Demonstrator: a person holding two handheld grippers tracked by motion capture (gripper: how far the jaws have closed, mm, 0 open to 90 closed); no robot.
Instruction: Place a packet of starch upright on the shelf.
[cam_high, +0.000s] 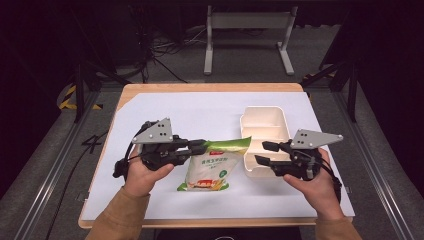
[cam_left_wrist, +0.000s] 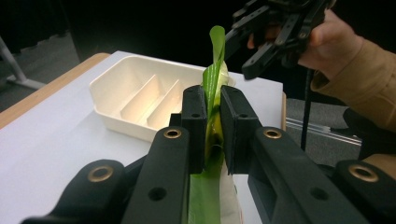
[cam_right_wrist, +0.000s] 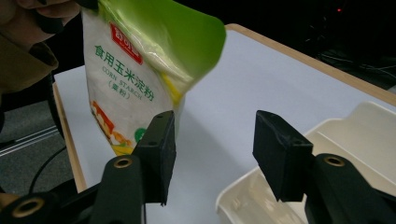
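A green and white corn starch bag (cam_high: 212, 165) hangs over the white table cover, lifted by its green top edge. My left gripper (cam_high: 202, 147) is shut on that top edge; in the left gripper view the green strip (cam_left_wrist: 213, 93) is pinched between the two jaws. My right gripper (cam_high: 262, 152) stands open over the near end of the cream divided tray (cam_high: 265, 127), just right of the bag. In the right gripper view the bag (cam_right_wrist: 135, 79) hangs ahead and left of the open jaws, with nothing between them.
The cream tray (cam_left_wrist: 140, 95) has several empty compartments and sits right of centre. A white sheet (cam_high: 165, 107) covers the wooden table (cam_high: 150, 88). Beyond the far edge stand a metal frame (cam_high: 247, 35) and cables on the floor.
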